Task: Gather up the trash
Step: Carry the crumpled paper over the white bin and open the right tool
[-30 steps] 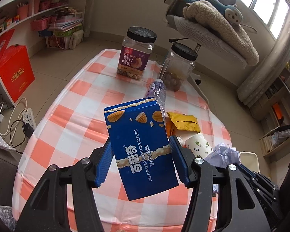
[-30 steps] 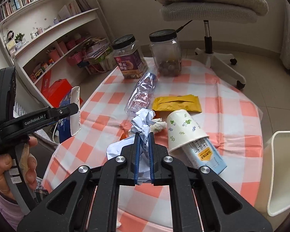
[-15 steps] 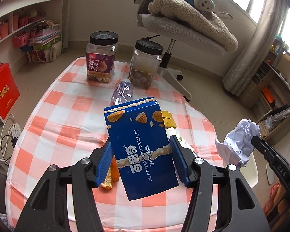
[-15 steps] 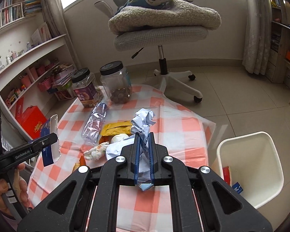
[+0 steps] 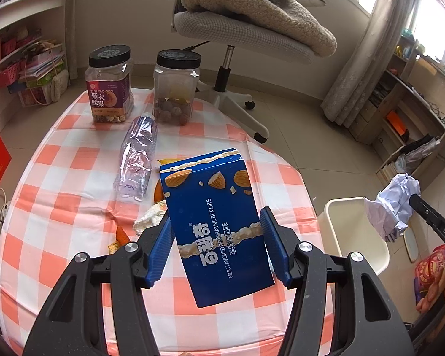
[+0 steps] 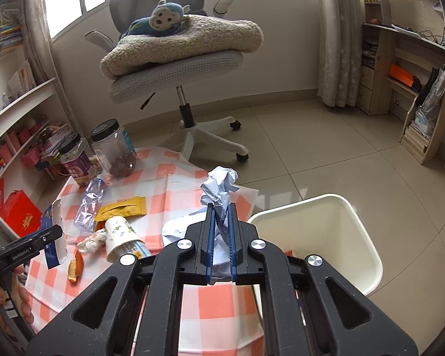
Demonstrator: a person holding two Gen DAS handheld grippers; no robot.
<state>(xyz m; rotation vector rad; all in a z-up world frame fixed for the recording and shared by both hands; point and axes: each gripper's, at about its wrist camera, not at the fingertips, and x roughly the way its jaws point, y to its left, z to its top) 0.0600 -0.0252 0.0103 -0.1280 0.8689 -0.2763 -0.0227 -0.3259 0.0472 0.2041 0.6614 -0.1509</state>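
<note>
My left gripper (image 5: 216, 228) is shut on a blue biscuit box (image 5: 219, 222) and holds it above the checked table (image 5: 59, 178). My right gripper (image 6: 220, 213) is shut on a crumpled paper ball (image 6: 219, 187), at the table's right edge beside the white trash bin (image 6: 368, 243). The ball (image 5: 394, 204) and bin (image 5: 341, 231) also show in the left wrist view. On the table lie a crushed plastic bottle (image 5: 136, 154), a yellow wrapper (image 6: 123, 207), a paper cup (image 6: 120, 234), a tissue wad (image 6: 90, 243) and orange peel (image 6: 74, 267).
Two black-lidded jars (image 5: 109, 86) (image 5: 175, 89) stand at the table's far side. An office chair (image 6: 178, 68) with a blanket and plush monkey stands behind. Shelves (image 6: 415, 95) line the right wall. A red bag (image 6: 20, 213) sits on the floor at left.
Both grippers rose and swung right with their loads. The paper ball went from over the table's middle to its right edge by the bin. The box stayed gripped.
</note>
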